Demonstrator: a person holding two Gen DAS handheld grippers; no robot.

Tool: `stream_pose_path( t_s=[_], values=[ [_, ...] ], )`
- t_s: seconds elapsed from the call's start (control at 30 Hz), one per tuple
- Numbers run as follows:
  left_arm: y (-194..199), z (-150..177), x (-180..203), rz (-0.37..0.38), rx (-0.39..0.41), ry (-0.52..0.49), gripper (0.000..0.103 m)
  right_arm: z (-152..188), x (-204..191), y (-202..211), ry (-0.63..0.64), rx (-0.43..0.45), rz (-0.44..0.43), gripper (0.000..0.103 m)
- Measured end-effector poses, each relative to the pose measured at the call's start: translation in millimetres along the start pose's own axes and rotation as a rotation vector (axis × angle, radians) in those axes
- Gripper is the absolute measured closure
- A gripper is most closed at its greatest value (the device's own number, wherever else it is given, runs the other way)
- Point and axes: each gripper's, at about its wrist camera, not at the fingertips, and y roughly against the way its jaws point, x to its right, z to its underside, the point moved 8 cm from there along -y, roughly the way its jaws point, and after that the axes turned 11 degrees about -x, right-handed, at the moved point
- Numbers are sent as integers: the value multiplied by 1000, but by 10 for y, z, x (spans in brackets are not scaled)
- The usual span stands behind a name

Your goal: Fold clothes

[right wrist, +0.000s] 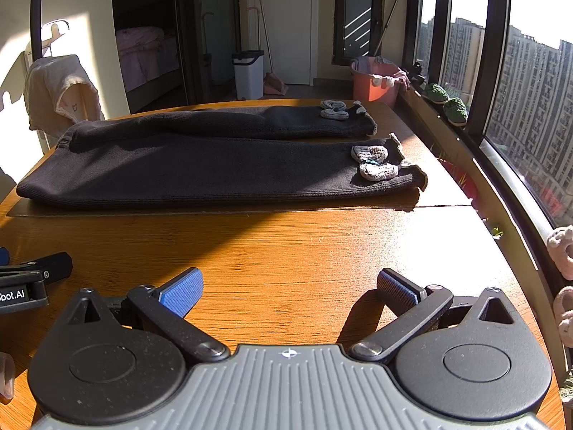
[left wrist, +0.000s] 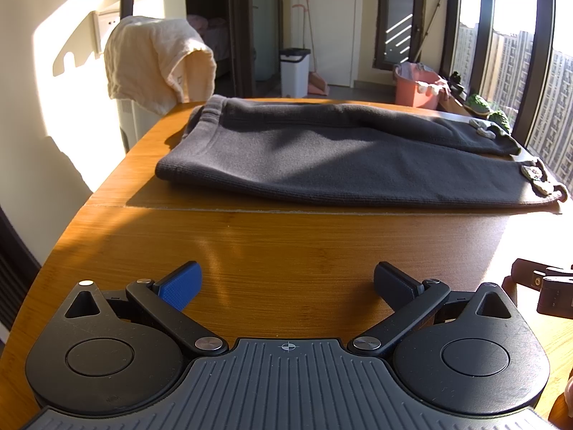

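Dark grey trousers (left wrist: 343,157) lie flat across the far half of a sunlit wooden table (left wrist: 286,251), legs pointing toward the window, while the left gripper (left wrist: 286,286) and right gripper (right wrist: 290,292) hover nearer, side by side, both spread wide and holding nothing.

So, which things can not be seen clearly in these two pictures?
- Trousers: underside hidden against the table, both views.
- Knitted cuff decorations: too small to identify.
- Left gripper: body cut off by the bottom edge, left wrist view.
- Right gripper: likewise, right wrist view.
- Bedroom: dark, cut by the doorframe.
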Motion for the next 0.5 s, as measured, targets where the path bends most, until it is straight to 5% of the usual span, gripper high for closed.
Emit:
stream_pose_path(
  t_s=[0.5],
  values=[
    [-1, 1, -2, 1, 0, -1, 0, -7, -12, 5, 0, 0, 0, 0]
  ],
)
